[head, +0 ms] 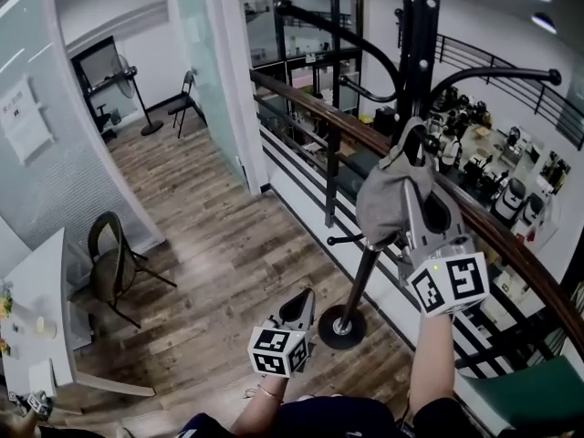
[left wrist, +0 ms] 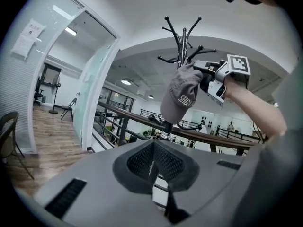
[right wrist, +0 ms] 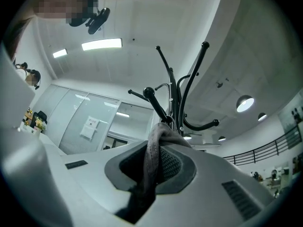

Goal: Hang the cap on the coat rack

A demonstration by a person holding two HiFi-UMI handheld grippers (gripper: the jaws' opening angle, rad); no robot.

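A grey cap (head: 388, 194) hangs from my right gripper (head: 415, 144), which is raised beside the black coat rack (head: 418, 44). The jaws are shut on the cap's fabric (right wrist: 158, 136), which runs down between the pads. In the right gripper view the rack's hooks (right wrist: 176, 93) rise just beyond the jaws. The left gripper view shows the cap (left wrist: 182, 96) with print on it, in front of the rack (left wrist: 181, 37). My left gripper (head: 304, 297) is low, near the rack's round base (head: 342, 327); it is shut and holds nothing.
A wooden handrail on black bars (head: 310, 108) runs diagonally right behind the rack, with a lower floor beyond it. A folding chair (head: 114, 263) and a white table (head: 36, 308) stand at the left on the wood floor. Glass partitions line the far left.
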